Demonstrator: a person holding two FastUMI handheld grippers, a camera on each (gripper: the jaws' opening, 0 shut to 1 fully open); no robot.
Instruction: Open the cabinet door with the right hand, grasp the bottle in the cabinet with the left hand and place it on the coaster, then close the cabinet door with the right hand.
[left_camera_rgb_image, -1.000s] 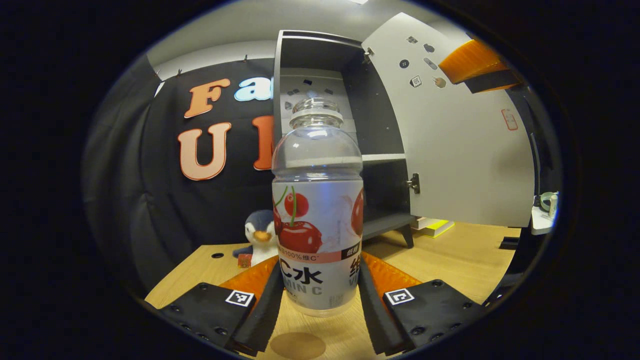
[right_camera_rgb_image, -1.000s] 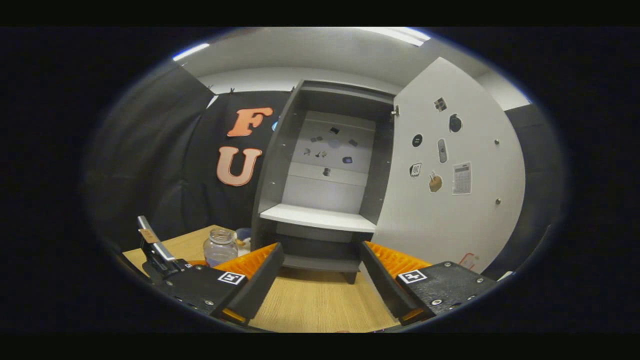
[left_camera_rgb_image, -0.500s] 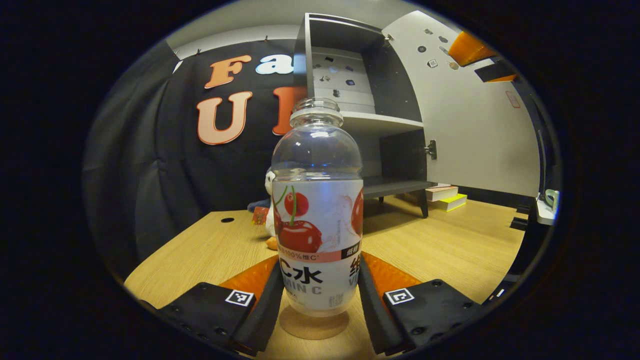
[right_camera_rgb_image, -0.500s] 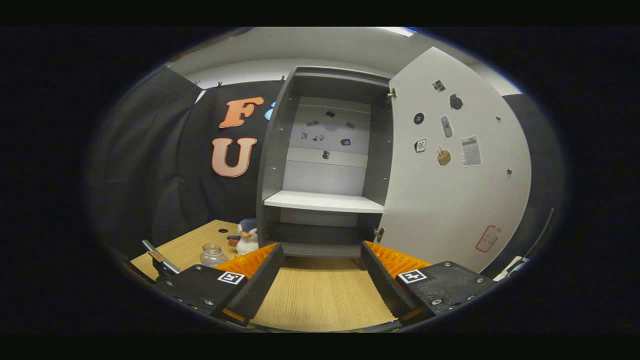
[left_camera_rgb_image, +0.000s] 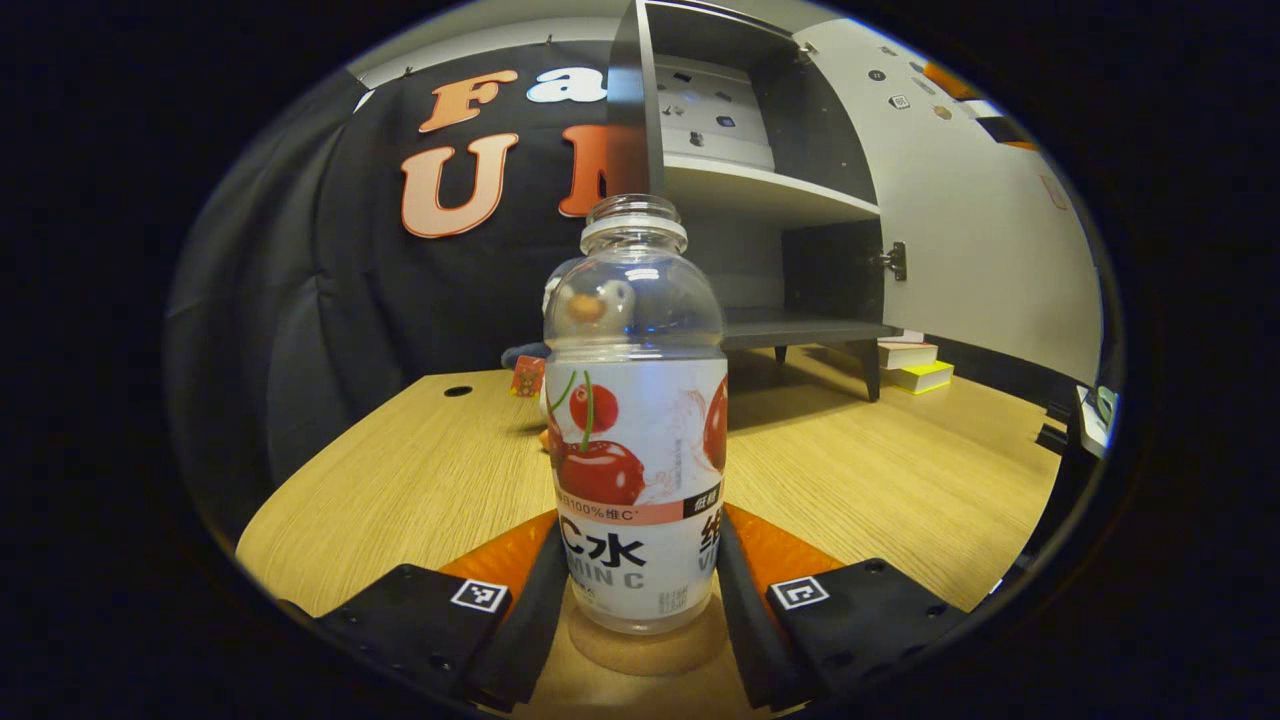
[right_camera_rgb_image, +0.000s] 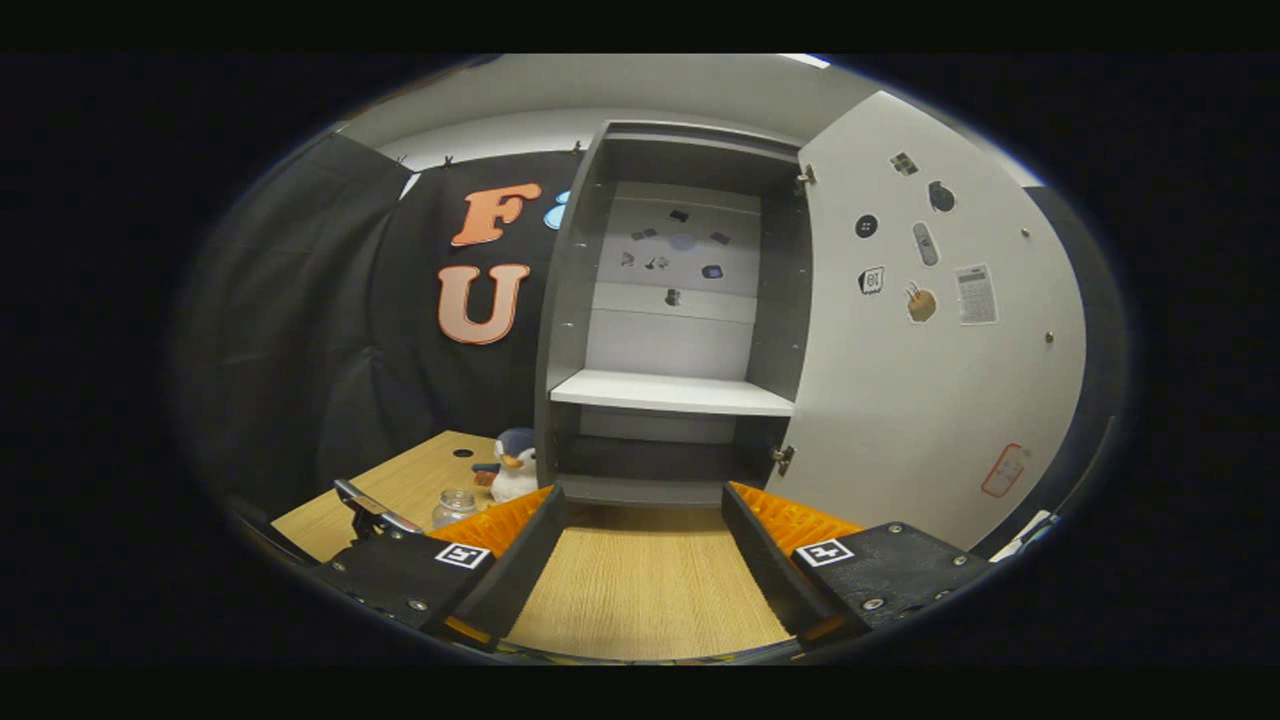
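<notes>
A clear, uncapped bottle (left_camera_rgb_image: 637, 420) with a cherry label stands upright between the fingers of my left gripper (left_camera_rgb_image: 640, 535), which is shut on its lower half. A round brown coaster (left_camera_rgb_image: 648, 652) lies on the wooden table right under the bottle's base; whether they touch I cannot tell. In the right gripper view the bottle's top (right_camera_rgb_image: 455, 506) peeks out low at the left. My right gripper (right_camera_rgb_image: 642, 555) is open and holds nothing, facing the open cabinet (right_camera_rgb_image: 670, 395). The cabinet's white door (right_camera_rgb_image: 940, 380) stands swung out to the right.
A penguin plush (right_camera_rgb_image: 513, 470) sits on the table left of the cabinet (left_camera_rgb_image: 765, 195). Books (left_camera_rgb_image: 915, 365) lie under the open door (left_camera_rgb_image: 985, 250). The table (left_camera_rgb_image: 420, 480) has a cable hole (left_camera_rgb_image: 457, 391) at the back left.
My left gripper has come down with the bottle, and the coaster has slid in under the bottle's base. The right gripper has drawn back a little from the cabinet.
</notes>
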